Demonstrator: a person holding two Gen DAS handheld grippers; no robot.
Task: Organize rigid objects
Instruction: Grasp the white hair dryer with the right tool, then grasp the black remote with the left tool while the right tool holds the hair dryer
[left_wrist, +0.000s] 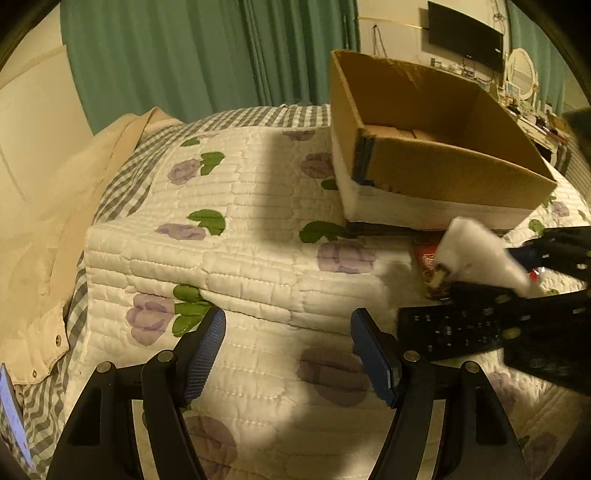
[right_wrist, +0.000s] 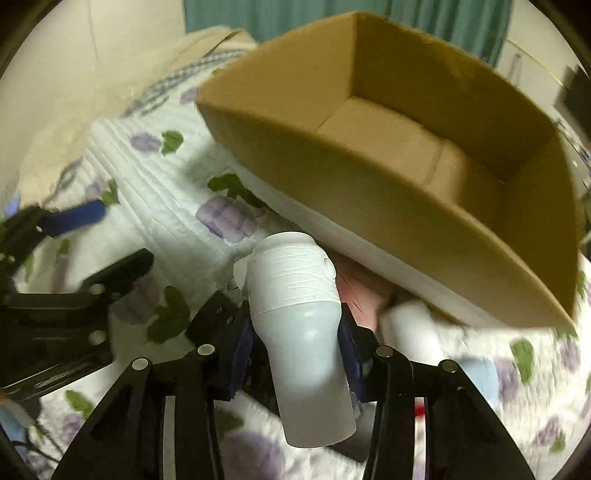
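Observation:
A white plastic bottle sits between the blue pads of my right gripper, which is shut on its lower body, cap end pointing away. From the left wrist view the same bottle and right gripper appear at the right, just in front of the open cardboard box. The box looks empty inside. A black remote control lies on the quilt beside the left gripper's right finger. My left gripper hovers open over the bare quilt, holding nothing.
The flowered white quilt covers the bed. A red packet lies at the box's foot, with another white object near it. A beige jacket lies on the left, a phone at the left edge. Green curtains hang behind.

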